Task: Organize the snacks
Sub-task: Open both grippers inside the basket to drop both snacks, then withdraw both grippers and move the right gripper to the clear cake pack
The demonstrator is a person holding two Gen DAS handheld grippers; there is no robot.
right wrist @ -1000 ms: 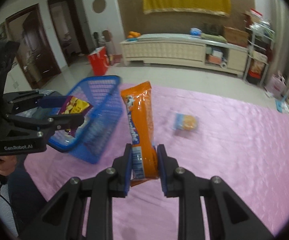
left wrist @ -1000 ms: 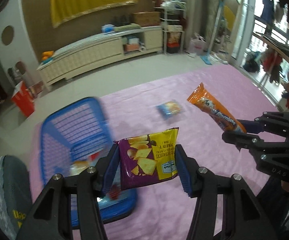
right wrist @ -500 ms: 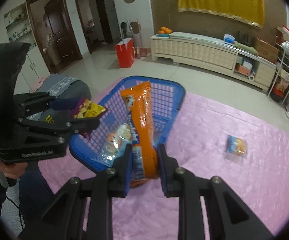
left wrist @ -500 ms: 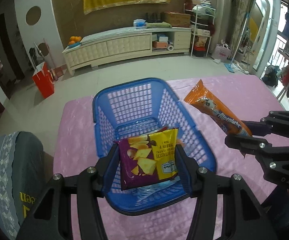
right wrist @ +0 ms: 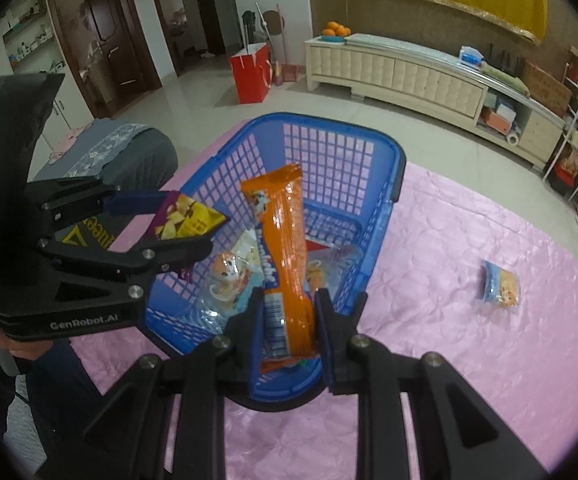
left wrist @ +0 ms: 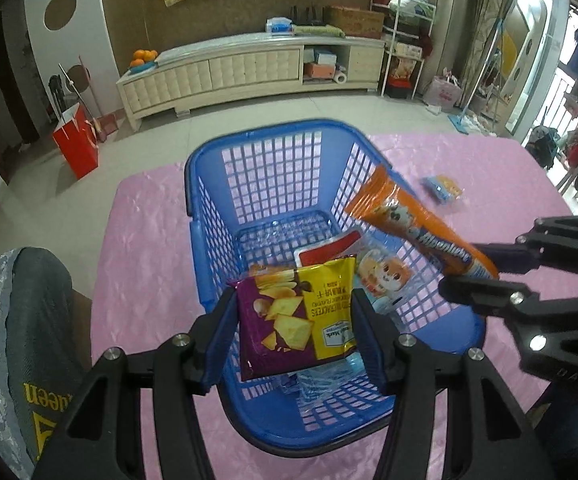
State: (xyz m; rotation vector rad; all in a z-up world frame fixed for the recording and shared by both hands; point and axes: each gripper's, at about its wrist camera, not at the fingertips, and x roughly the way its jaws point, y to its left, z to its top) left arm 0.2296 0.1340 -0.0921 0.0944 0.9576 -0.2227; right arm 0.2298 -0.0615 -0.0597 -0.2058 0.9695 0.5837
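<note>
The left gripper (left wrist: pixel 295 326) is closed on a cracker bag (left wrist: pixel 297 316) and holds it above the near part of the blue basket (left wrist: pixel 273 184), in the lower centre of the left view. The right gripper (right wrist: pixel 289 312) clamps the lower end of a long orange pack (right wrist: pixel 285 248), which leans over the basket from the right side. Both packs look light and soft; the foil is probably slippery and the contents inside can break, so a moderate squeeze on the flat sides or near the sealed end seems the best hold. The cracker bag is taken across its width, the orange pack at one end, so the long free part may swing. The basket stands on a pink cloth (left wrist: pixel 149 240) and already contains some packets, one with a cartoon face (left wrist: pixel 383 276). A small blue packet (right wrist: pixel 499 288) lies on the cloth at the right of the right view, well apart from the basket. The right view shows the side of the left gripper and a hand (right wrist: pixel 17 350) under it at the left edge; the left view does not show this hand. What lies at the bottom of the basket is not clear, perhaps transparent wrappers.
</note>
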